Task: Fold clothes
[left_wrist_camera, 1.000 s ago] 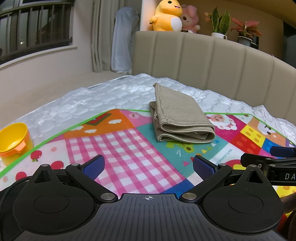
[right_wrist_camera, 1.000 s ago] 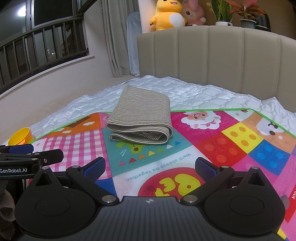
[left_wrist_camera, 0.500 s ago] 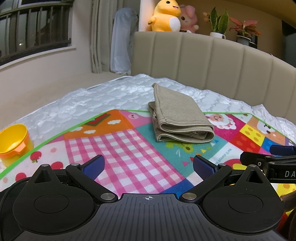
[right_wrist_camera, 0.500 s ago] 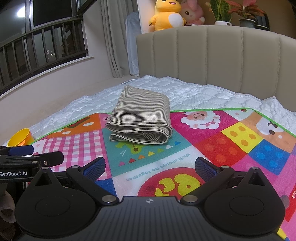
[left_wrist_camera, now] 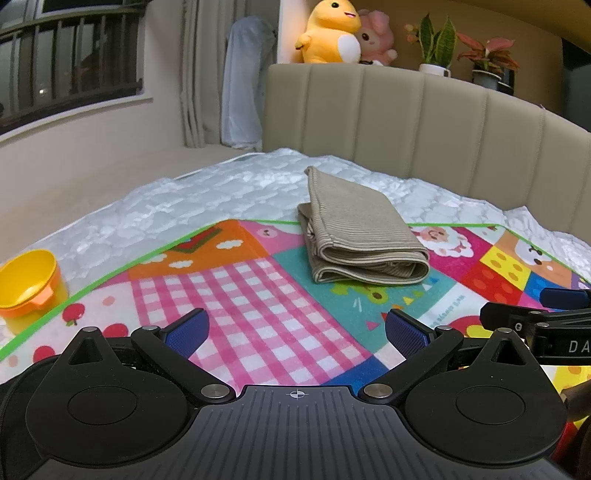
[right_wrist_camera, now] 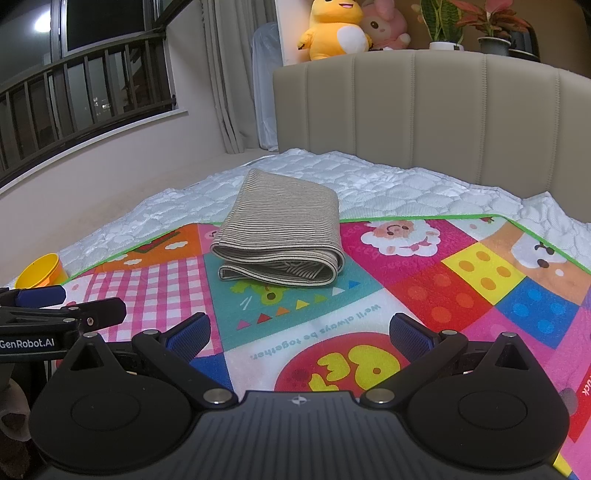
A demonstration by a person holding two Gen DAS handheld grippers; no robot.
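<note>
A beige striped garment (left_wrist_camera: 360, 230) lies folded into a thick rectangle on the far part of the colourful play mat (left_wrist_camera: 243, 288); the right wrist view shows the same folded garment (right_wrist_camera: 282, 230) with its layered edge facing me. My left gripper (left_wrist_camera: 295, 328) hovers open over the pink checked patch, well short of the garment, with nothing between its blue pads. My right gripper (right_wrist_camera: 299, 332) is open too, above the red circle print, also nearer than the garment and holding nothing. Each gripper shows at the edge of the other's view.
A yellow and orange cup (left_wrist_camera: 27, 286) stands at the mat's left edge on the white quilted mattress (left_wrist_camera: 207, 199). A beige padded headboard (right_wrist_camera: 424, 118) rises behind, with plush toys (left_wrist_camera: 332, 33) and potted plants (left_wrist_camera: 436, 48) on the ledge above.
Both views have shifted very slightly; the folded garment stays in place and both grippers remain open and empty.
</note>
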